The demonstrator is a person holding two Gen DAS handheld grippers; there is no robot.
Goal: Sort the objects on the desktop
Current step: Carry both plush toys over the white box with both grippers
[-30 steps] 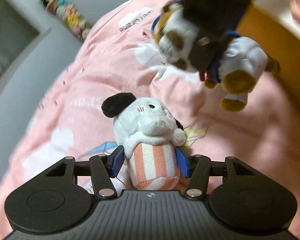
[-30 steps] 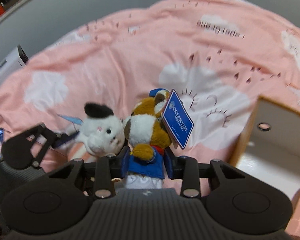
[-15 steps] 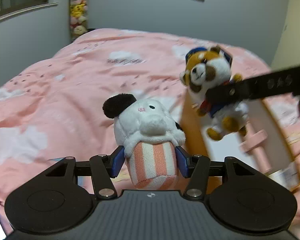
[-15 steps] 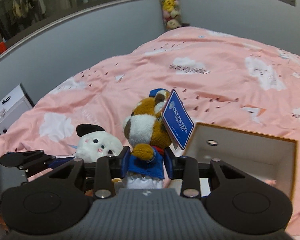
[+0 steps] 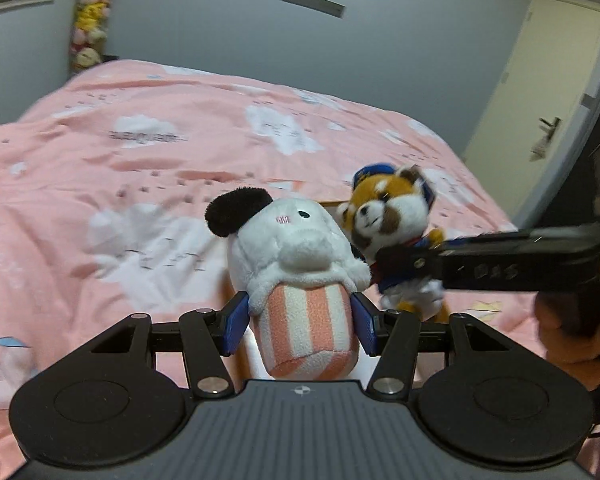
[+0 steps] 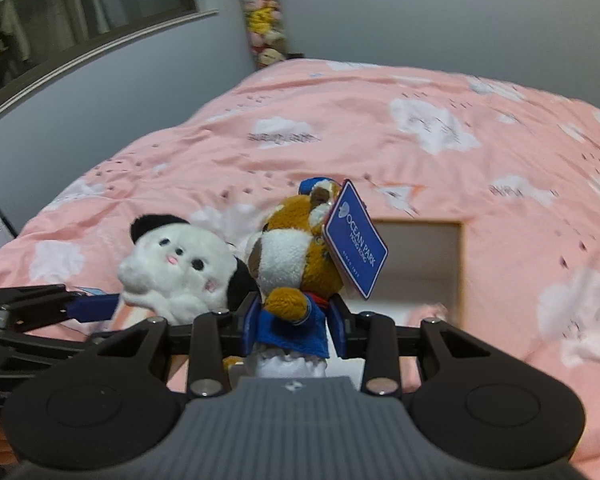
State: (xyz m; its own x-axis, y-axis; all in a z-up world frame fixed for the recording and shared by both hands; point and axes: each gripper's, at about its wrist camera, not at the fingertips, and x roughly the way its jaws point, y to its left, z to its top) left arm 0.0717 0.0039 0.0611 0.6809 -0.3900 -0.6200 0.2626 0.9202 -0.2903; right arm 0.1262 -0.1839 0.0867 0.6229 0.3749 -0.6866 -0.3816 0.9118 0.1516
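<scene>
Left wrist view: left gripper (image 5: 300, 322) clamped on striped base of white plush (image 5: 296, 256), held above pink bedspread (image 5: 140, 152); red panda plush (image 5: 392, 220) just beside, gripped from the right.

Right wrist view: right gripper (image 6: 294, 326) clamped on red panda plush's blue jacket; box (image 6: 420, 256) beyond, possibly open-topped.

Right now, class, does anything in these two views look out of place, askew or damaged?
Nothing stands out. Each tongs holds a soft toy above the pink bedding: the left tongs the white plush, the right tongs the red panda plush.
</scene>
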